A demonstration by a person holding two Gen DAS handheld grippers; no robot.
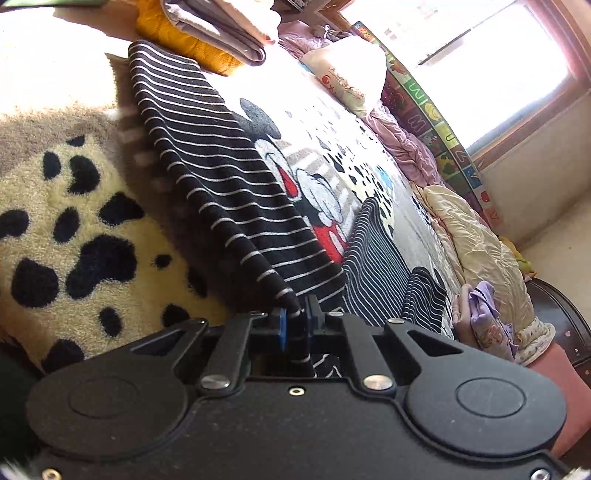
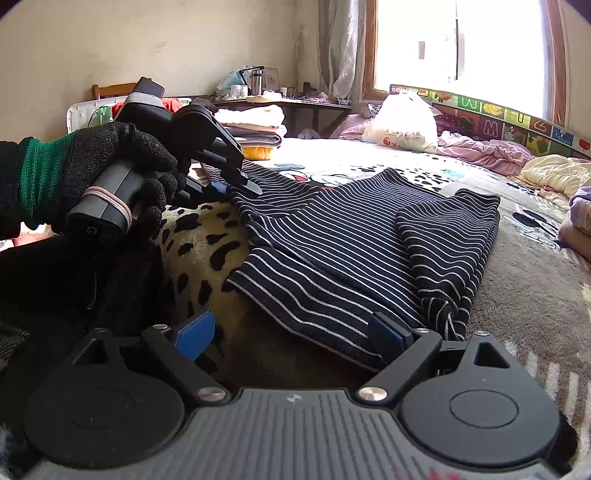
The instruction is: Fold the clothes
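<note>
Looking along the left gripper (image 1: 295, 321), its two blue pads are pressed together on a bunched bit of the striped shirt (image 1: 221, 184). The shirt is soft and dark with thin white lines. From the pinch it stretches up and away like a long tight band, lifted off the fuzzy blanket (image 1: 66, 229). That blanket is thick and fluffy, cream with black blobs, and it has a cartoon mouse picture (image 1: 295, 173) in the middle. More of the shirt lies flat on the right side. A folded pile (image 1: 218, 33) of yellow, grey and white clothes sits at the far end of the bed. A crinkly cream quilt (image 1: 476, 240) is bunched along the bed's right edge.

From the right wrist view, the right gripper (image 2: 295, 332) has its jaws wide apart and nothing is held between them. Its blue pads sit low, close to the near hem of the shirt (image 2: 369, 240), which lies spread on the blanket (image 2: 207, 247) with one sleeve folded over on the right. On the left, a hand (image 2: 122, 173) in a black knit glove with a green cuff is wrapped around the handle of the left gripper (image 2: 240, 184). That gripper tilts down and pinches the shirt's far left corner, pulling it up a little. A puffy white bag (image 2: 402, 125) sits under the bright window (image 2: 458, 51).
</note>
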